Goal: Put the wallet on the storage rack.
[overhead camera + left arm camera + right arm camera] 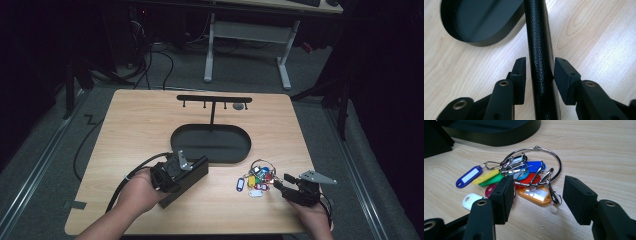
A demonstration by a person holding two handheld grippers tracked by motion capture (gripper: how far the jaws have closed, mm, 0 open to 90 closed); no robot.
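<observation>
Case first: black case [195,172], toward the front edge of the tabletop [140,125], left of centre, just short of the oval base [180,137]. Long, rigid, grained skin; probably light and not very slippery. Best pinched across the narrow sides near mid-length. Straddled by the left claw [540,67], pads [520,72] hard by both flanks; pressing or not, cannot tell. Key bunch [529,175] toward the front right corner: loose, light, apt to flop and splay. Best caught by the big steel ring. Right claw [537,192] released, nearest tags just ahead of the spread jaws, untouched.
</observation>
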